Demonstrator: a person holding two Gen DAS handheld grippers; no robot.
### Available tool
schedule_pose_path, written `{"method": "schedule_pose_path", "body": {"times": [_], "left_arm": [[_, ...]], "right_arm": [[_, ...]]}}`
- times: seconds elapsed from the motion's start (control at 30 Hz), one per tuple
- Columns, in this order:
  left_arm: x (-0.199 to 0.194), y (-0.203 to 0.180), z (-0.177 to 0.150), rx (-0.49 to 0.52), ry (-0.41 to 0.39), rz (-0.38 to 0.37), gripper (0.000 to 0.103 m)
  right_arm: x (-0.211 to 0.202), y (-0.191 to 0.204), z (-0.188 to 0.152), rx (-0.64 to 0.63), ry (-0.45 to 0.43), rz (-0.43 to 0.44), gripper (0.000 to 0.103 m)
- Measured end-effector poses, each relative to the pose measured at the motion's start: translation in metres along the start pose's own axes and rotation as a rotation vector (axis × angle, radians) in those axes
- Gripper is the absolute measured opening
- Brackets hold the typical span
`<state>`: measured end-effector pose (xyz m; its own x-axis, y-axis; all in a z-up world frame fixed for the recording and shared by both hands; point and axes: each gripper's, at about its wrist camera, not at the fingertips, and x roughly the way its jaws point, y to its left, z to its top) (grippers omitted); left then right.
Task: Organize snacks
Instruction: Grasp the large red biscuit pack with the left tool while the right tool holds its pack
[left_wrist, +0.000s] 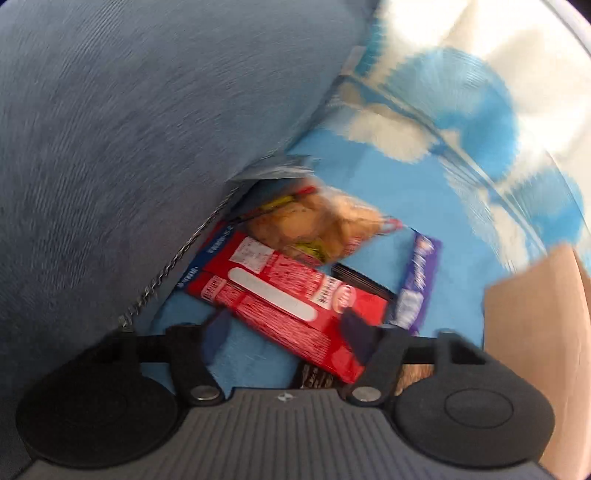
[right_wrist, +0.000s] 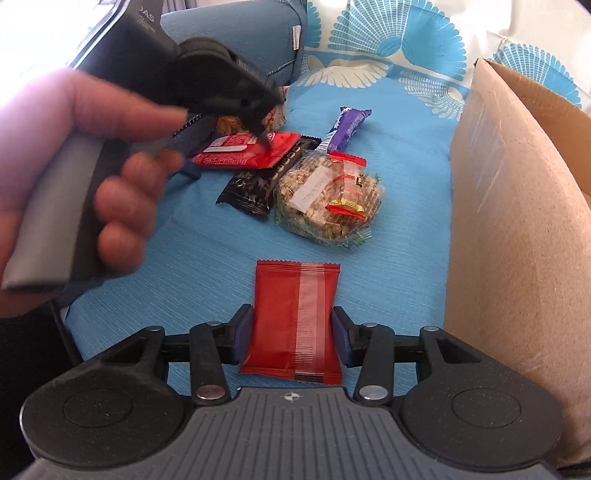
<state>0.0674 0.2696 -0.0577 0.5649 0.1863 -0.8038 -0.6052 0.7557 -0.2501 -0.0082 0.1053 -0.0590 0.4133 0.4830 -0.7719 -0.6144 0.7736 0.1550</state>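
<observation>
My right gripper (right_wrist: 291, 339) is shut on a plain red sachet (right_wrist: 295, 295) that lies flat on the blue cloth (right_wrist: 207, 258), one pad against each long edge. My left gripper (left_wrist: 286, 328), held in a person's hand (right_wrist: 122, 192), hangs over a red printed wrapper (left_wrist: 280, 291) with its jaws apart and straddling it; the blurred picture shows no pad pressing on it. In the right wrist view the left gripper (right_wrist: 227, 142) sits above that same red wrapper (right_wrist: 229, 155). Around it lie a purple bar (right_wrist: 347, 125), a black packet (right_wrist: 255, 184) and a clear bag of nuts (right_wrist: 317, 199).
An open cardboard box (right_wrist: 517, 221) stands at the right, its wall close to my right gripper. A grey-blue cushion (left_wrist: 129, 147) crowds the left of the pile. A tan snack bag (left_wrist: 314, 221) lies behind the red wrapper. The cloth turns to a white fan pattern (right_wrist: 399, 48) farther back.
</observation>
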Motion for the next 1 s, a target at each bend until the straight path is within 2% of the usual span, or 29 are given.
{"method": "schedule_pose_path", "body": {"times": [0.03, 0.07, 0.13, 0.3, 0.4, 0.43, 0.5, 0.57, 0.6, 0.67, 0.83, 0.93, 1.0], "left_arm": [[-0.004, 0.0, -0.002, 0.038, -0.006, -0.011, 0.041], [-0.01, -0.001, -0.007, 0.088, -0.007, -0.011, 0.018], [-0.022, -0.001, -0.014, 0.166, -0.01, -0.022, 0.0], [-0.053, 0.008, -0.04, 0.326, 0.041, -0.1, 0.0], [-0.067, 0.013, -0.053, 0.334, 0.033, -0.098, 0.0], [-0.069, 0.013, -0.053, 0.322, 0.021, -0.096, 0.001], [-0.071, 0.014, -0.053, 0.286, -0.002, -0.083, 0.019], [-0.07, 0.016, -0.051, 0.229, -0.006, -0.078, 0.064], [-0.066, 0.015, -0.048, 0.188, -0.002, -0.087, 0.07], [-0.055, 0.015, -0.034, 0.069, 0.021, -0.111, 0.075], [-0.021, 0.019, 0.004, -0.242, 0.093, -0.087, 0.085], [0.0, 0.014, 0.022, -0.334, 0.135, -0.022, 0.086], [0.011, 0.006, 0.03, -0.345, 0.151, 0.036, 0.087]], "right_arm": [[0.0, 0.0, 0.0, -0.001, 0.001, -0.001, 0.047], [0.0, 0.0, 0.001, -0.001, 0.001, -0.001, 0.047], [0.0, 0.001, 0.001, -0.004, 0.0, -0.005, 0.047], [-0.005, 0.001, -0.002, -0.013, 0.001, -0.006, 0.047], [-0.007, 0.001, -0.004, -0.015, 0.002, -0.009, 0.047], [-0.008, 0.001, -0.005, -0.016, 0.003, -0.011, 0.047], [-0.009, 0.002, -0.006, -0.016, 0.004, -0.012, 0.047], [-0.01, 0.003, -0.006, -0.017, 0.003, -0.012, 0.047], [-0.01, 0.004, -0.007, -0.02, 0.002, -0.014, 0.047], [-0.011, 0.005, -0.008, -0.026, 0.001, -0.018, 0.047], [-0.009, 0.003, -0.007, -0.025, 0.016, -0.01, 0.048], [-0.009, 0.003, -0.006, -0.022, 0.026, -0.003, 0.048], [-0.008, 0.002, -0.005, -0.018, 0.03, 0.003, 0.048]]}}
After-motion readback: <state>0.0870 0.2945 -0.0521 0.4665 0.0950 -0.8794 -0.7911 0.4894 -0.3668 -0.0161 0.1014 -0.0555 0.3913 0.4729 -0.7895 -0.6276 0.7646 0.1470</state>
